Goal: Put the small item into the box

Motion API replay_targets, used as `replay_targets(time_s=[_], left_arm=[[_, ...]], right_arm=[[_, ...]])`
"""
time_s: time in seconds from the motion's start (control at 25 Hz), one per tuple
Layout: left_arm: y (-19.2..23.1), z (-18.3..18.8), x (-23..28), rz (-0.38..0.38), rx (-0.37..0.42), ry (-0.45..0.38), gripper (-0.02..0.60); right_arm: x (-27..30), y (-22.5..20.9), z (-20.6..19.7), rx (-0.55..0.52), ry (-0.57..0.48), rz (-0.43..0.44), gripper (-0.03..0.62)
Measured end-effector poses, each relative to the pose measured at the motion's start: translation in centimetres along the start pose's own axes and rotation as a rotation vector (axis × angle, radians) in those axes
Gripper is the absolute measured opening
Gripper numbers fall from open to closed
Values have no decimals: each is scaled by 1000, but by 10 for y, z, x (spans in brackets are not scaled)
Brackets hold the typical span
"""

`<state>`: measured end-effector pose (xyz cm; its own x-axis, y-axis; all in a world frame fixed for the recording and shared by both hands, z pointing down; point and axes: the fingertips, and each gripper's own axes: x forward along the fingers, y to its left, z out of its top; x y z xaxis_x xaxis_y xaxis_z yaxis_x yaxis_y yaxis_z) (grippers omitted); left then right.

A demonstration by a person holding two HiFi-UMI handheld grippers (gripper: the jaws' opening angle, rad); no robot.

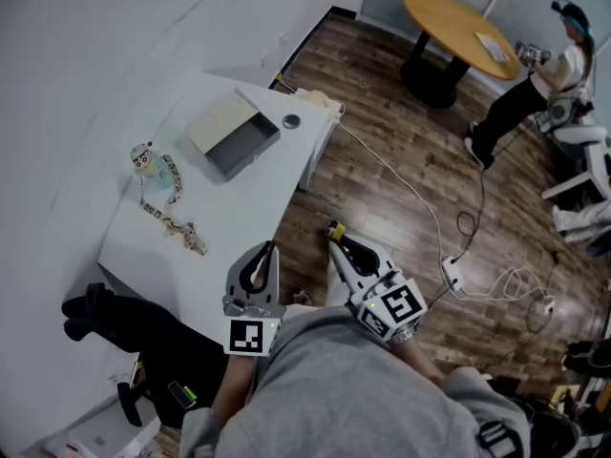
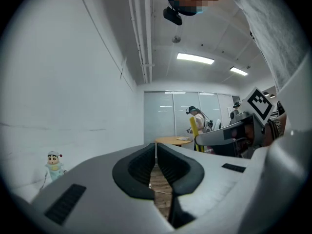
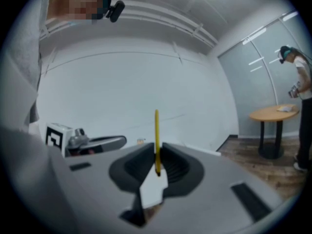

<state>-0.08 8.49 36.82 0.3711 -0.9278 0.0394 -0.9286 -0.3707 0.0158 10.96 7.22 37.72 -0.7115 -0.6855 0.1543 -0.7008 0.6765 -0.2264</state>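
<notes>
A small, thin yellow item [image 3: 156, 130] stands upright, pinched between the jaws of my right gripper [image 3: 157, 152], which is shut on it. In the head view this gripper [image 1: 335, 234] hangs over the wooden floor, off the table's near right corner, with the yellow item [image 1: 334, 228] at its tip. My left gripper [image 1: 270, 248] is over the table's near edge; its jaws are shut with nothing between them [image 2: 156, 149]. The box [image 1: 250, 147], a beige sleeve with a grey drawer slid out, lies at the far side of the white table [image 1: 239, 213].
A cartoon figurine [image 1: 150, 165] on a patterned lanyard [image 1: 177, 225] lies at the table's left, and a small round piece [image 1: 291, 121] sits past the box. White cables and a power strip [image 1: 451, 273] cross the floor. A person [image 1: 535, 84] stands by a round wooden table [image 1: 458, 27].
</notes>
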Motion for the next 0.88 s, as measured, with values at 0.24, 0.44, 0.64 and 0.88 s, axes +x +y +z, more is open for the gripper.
replay_targets(time_s=[0.24, 0.44, 0.64, 0.88], left_arm=[[17, 3, 19, 67, 1, 2, 44], [41, -2, 42, 135, -16, 24, 44], [67, 3, 70, 222, -33, 17, 45], [87, 9, 103, 324, -40, 24, 44]], right_arm=[[33, -17, 9, -8, 24, 71, 69], [74, -36, 15, -6, 53, 127, 69], [119, -57, 29, -25, 82, 202, 69], [158, -84, 42, -25, 120, 287, 69]])
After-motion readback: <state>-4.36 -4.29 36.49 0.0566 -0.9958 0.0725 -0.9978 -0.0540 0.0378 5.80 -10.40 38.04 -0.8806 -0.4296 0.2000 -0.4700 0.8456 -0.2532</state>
